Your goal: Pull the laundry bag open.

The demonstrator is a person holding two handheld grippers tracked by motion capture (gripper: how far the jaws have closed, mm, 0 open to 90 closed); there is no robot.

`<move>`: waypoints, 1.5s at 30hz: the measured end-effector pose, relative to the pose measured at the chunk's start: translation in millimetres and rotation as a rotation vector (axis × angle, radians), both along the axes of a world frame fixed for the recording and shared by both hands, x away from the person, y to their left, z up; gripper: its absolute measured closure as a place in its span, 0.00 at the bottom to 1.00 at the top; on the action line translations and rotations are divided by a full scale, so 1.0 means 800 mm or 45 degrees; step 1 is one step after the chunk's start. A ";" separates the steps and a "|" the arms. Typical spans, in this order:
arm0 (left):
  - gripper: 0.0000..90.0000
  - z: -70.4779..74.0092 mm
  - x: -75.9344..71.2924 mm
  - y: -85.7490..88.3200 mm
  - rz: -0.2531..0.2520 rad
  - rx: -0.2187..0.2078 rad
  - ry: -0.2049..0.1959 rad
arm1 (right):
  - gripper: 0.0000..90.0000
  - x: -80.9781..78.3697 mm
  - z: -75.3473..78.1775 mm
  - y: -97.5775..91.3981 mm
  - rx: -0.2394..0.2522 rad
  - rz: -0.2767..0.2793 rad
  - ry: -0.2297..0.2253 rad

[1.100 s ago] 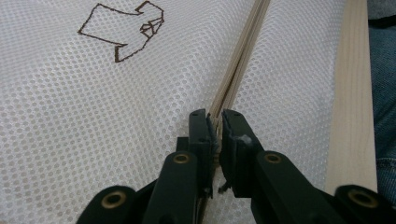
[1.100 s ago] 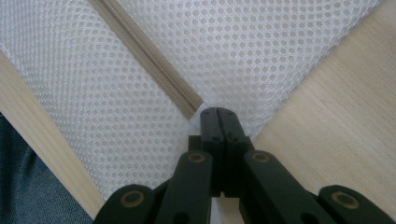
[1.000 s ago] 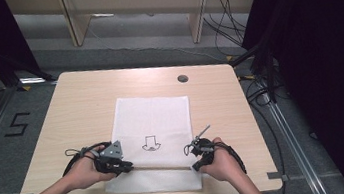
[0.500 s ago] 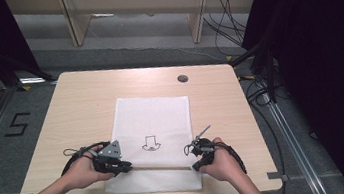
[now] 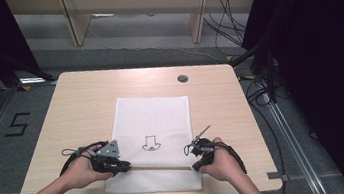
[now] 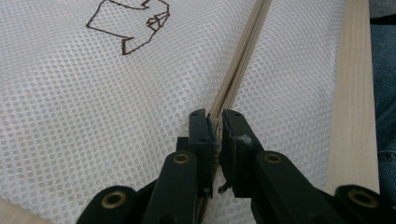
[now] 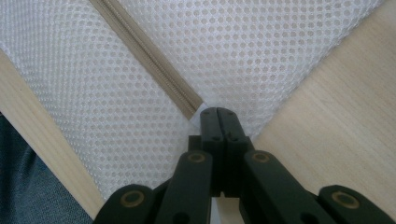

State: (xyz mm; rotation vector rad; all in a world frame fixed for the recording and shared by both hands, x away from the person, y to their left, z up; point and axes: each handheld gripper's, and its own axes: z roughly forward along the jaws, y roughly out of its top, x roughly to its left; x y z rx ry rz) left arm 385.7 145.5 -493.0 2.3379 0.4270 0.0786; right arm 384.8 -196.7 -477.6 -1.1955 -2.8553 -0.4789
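Wooden table (image 5: 85,103) carried a white mesh bag (image 5: 155,117) lying flat at its middle, near the person's edge. A small brown outline drawing (image 5: 151,143) marked the mesh. A beige zipper (image 5: 161,167) ran across the bag's near end, between both hands. Left gripper (image 5: 124,166) lay at the bag's left edge, jaws clamped on the zipper line (image 6: 215,123) with a narrow gap between them. Right gripper (image 5: 195,165) lay at the bag's right edge, jaws pressed tight together, pinching the mesh at the zipper's end (image 7: 200,108).
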 end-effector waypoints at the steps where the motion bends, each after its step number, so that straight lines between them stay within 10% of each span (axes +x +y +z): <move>1: 0.91 0.000 0.001 0.002 -0.014 0.031 -0.021 | 1.00 0.000 0.000 0.000 0.000 0.004 -0.001; 45: 0.91 -0.003 -0.002 0.029 0.027 0.050 -0.010 | 1.00 -0.001 0.000 0.000 0.004 -0.024 0.013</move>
